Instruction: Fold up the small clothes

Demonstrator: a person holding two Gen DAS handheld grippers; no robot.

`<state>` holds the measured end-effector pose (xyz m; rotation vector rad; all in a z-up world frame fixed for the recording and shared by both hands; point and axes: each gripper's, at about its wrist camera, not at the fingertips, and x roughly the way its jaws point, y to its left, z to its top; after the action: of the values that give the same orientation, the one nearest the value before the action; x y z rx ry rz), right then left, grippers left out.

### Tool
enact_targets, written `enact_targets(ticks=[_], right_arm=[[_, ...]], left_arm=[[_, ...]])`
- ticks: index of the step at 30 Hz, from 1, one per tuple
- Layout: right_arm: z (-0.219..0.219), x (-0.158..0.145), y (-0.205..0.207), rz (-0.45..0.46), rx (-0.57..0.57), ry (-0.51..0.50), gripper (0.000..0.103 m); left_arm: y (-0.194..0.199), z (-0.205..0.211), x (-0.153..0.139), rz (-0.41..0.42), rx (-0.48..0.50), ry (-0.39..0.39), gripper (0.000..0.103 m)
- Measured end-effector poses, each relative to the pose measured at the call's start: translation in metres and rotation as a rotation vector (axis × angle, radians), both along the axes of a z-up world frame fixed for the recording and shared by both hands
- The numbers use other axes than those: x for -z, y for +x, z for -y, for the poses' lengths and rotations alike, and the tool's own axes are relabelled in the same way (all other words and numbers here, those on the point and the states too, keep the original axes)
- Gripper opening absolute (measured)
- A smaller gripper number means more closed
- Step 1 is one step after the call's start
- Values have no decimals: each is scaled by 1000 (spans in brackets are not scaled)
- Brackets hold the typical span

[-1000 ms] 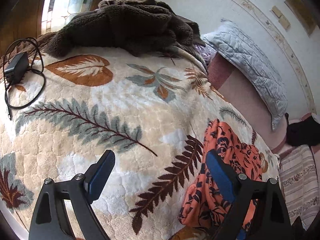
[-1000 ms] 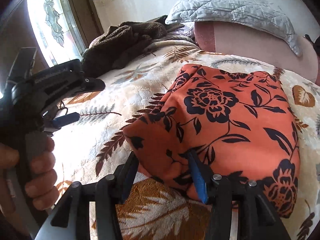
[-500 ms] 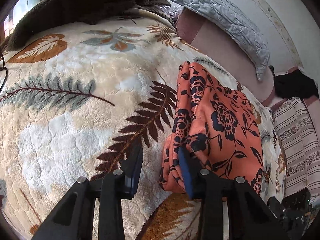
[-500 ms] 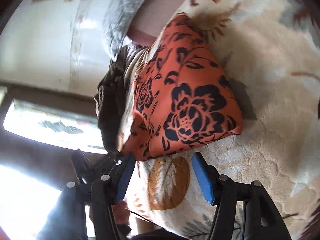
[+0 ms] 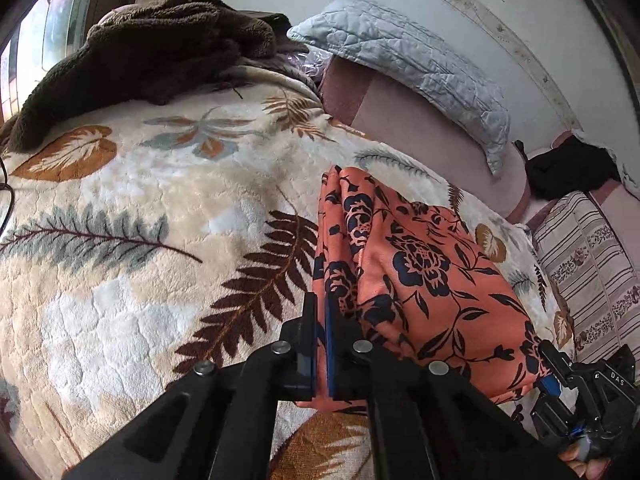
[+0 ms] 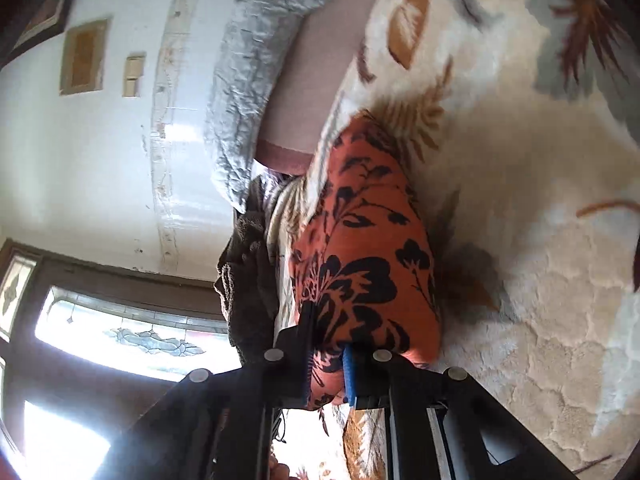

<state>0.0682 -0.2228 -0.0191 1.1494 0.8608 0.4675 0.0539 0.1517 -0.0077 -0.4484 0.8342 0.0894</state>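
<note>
An orange cloth with dark flowers point(image 5: 420, 276) lies folded on the leaf-patterned bed blanket point(image 5: 140, 208). My left gripper point(image 5: 320, 312) is shut, pinching the cloth's near left edge between its pads. In the left wrist view my right gripper point(image 5: 550, 380) grips the cloth's near right corner, with part of a hand below it. The right wrist view is rolled on its side. There the right gripper point(image 6: 328, 332) has its jaws closing, with a bunched edge of the orange cloth point(image 6: 360, 240) pressed between the pads.
A brown fleece throw point(image 5: 152, 52) is heaped at the far left of the bed. A grey quilted pillow point(image 5: 408, 60) leans on the wall. A striped cushion point(image 5: 592, 264) and a black item point(image 5: 568, 168) lie at the right. A stained-glass window point(image 6: 120, 332) stands behind.
Both grippers went from open to closed on the orange cloth. The left one slid right onto its edge. The right one rolled sideways and came in at the cloth's corner.
</note>
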Motion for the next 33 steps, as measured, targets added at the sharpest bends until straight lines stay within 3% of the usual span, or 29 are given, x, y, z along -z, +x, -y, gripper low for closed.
enact_targets(ticks=[1,3,4,7,8,9,12,14,16,18,23,25,26,27,29,31,33], right_arm=[[0,4,3,5,-10,-21,13],[-2,28,6,-101,-30,-71,18],[-3,43,6,-154,-47,-63,19],[3,48,-7,-138,-79,-27,45],[6,43,-12,-117,-87,-34,62],[8,39,-16,-99,-100,-39,70],[16,24,-29,-62,-170,-83,69],[20,11,-36,-19,-220,-131,69],[24,-5,-35,35,-247,-192,69],[27,-19,-20,82,-250,-249,69],[21,-4,63,12,-263,-341,69],[9,16,96,-64,-339,-300,69],[5,25,104,-89,-343,-281,69],[-2,35,111,-110,-387,-264,59],[-14,35,113,-103,-417,-384,41],[-16,23,105,-54,-396,-444,38],[-17,21,100,-40,-374,-475,37]], left_arm=[[8,1,11,-61,-1,10,0],[20,2,39,-199,-25,17,0],[19,0,43,-207,-46,11,0],[2,-6,13,-78,-66,-3,0],[-4,-6,-1,-21,-71,19,1],[-10,-5,-12,34,-67,32,4],[-11,11,-23,98,42,9,15],[-2,29,-11,38,102,82,17],[9,42,11,-73,111,186,18],[15,40,25,-134,80,211,22],[14,33,23,-132,60,166,22],[16,32,24,-132,57,154,22],[16,31,22,-128,50,147,22],[16,29,18,-114,34,148,22],[10,29,-1,-25,-4,154,21],[7,32,-21,87,-2,125,22],[16,43,-25,101,32,128,26]])
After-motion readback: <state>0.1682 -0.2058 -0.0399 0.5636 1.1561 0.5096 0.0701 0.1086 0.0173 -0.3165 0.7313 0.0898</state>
